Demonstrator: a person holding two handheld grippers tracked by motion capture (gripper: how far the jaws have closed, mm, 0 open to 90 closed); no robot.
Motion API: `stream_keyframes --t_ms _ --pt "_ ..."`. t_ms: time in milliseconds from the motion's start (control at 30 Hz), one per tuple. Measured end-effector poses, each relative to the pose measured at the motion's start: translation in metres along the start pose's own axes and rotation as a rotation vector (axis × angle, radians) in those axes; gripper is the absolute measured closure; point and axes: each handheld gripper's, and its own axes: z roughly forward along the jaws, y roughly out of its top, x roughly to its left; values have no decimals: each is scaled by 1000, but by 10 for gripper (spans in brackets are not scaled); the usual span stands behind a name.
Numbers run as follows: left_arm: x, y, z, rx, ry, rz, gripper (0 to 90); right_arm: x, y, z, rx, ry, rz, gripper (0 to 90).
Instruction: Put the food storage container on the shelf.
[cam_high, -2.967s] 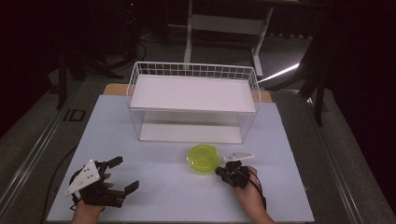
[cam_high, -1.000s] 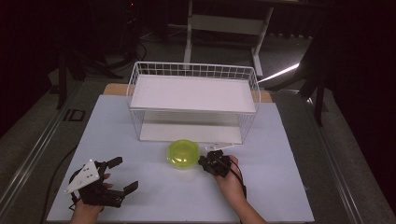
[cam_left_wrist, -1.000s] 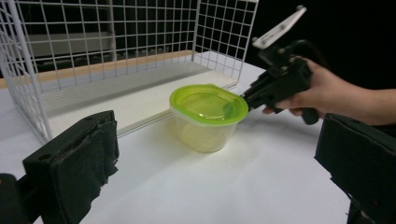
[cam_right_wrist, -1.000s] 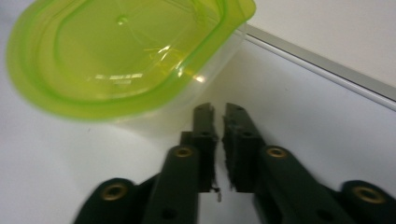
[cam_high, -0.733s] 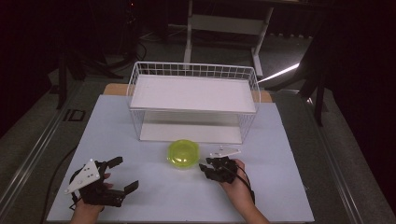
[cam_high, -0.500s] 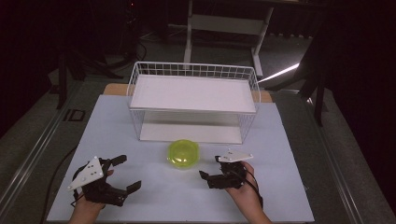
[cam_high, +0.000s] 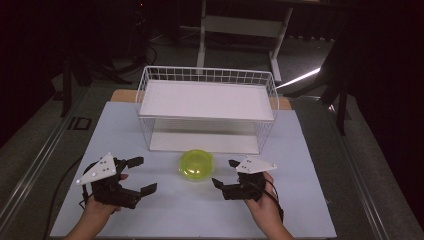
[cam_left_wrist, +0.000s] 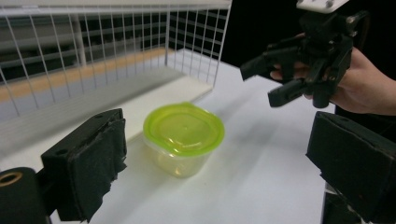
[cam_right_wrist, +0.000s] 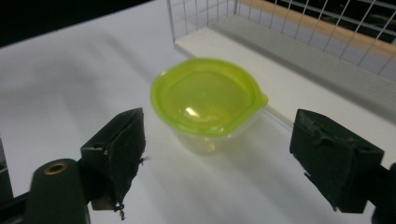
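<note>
tabletop (cam_high: 310, 150): white sheet that carries everything; both forearms come in over its near edge.
wire rack (cam_high: 207, 107): white two-level shelf on the far half of the tabletop, both levels bare; its open front faces the near edge, and the lower board's lip lies just behind the container.
left hand-held gripper (cam_high: 139, 175): near the near-left corner, jaws spread and nothing between them; aimed across at the container, well apart from it.
right hand-held gripper (cam_high: 226, 173): near the near edge, right of centre; its jaws have just been opening and now stand wide, released, with the container ahead of the pads and untouched.
container (cam_high: 196, 164): small clear tub with a yellow-green lid, upright at mid-tabletop, just in front of the rack's lower board, between the two grippers.
lid (cam_right_wrist: 205, 95): seated, with a small tab toward the rack in the right gripper view; whether it is pressed fully shut cannot be told.
risk, slide: the tub looks light and the sheet smooth; one pad meeting it first would likely push it away or spin it rather than grip it.
risk, lid: a pinch taken on the lid's rim alone could pop it off and leave the tub behind.
risk, rack: a low approach could jam the tub against the board's lip, or a jaw could snag the front wires.
risk, crush: a hard squeeze may buckle the thin wall.
</note>
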Motion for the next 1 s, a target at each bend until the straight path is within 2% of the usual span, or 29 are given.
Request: stream_keyframes --t_ms 33,100,167,267,333,400,433,500,567,667,700,767,867,967,1000 --pt "1 2 1 1 -9 1 19 -2 1 1 -6 1 4 169" --pt "1 5 4 -13 13 26 10 -7 4 4 -3 14 24 163" --pt "2 9 10 1 25 34 9 -9 6 6 -12 8 32 158" --pt "5 11 21 38 18 31 9 -14 10 11 -4 -13 63 155" --pt "8 11 30 56 11 13 10 -16 12 14 1 -25 77 142" --pt "14 9 37 63 -21 -33 10 -19 13 18 21 -31 99 131" --pt "17 8 41 67 -28 -58 10 -21 14 20 12 -29 108 123" --pt "23 6 50 78 -30 -80 10 -24 14 24 19 -33 119 123" --pt "26 5 57 94 -24 -92 11 -26 14 27 18 -32 145 125" --pt "27 4 71 145 -3 -85 10 -29 14 31 22 -37 179 116" --pt "28 4 74 148 0 -95 10 -30 14 34 23 -26 209 117" --pt "33 2 82 162 8 -147 11 -32 14 36 7 -34 228 127" --pt "36 -1 90 181 49 -170 11 -34 14 43 -17 -23 281 119" --pt "37 -3 95 197 53 -191 11 -34 13 48 -3 -19 295 143" --pt "39 -6 99 203 52 -199 11 -34 12 51 -2 -26 292 188"
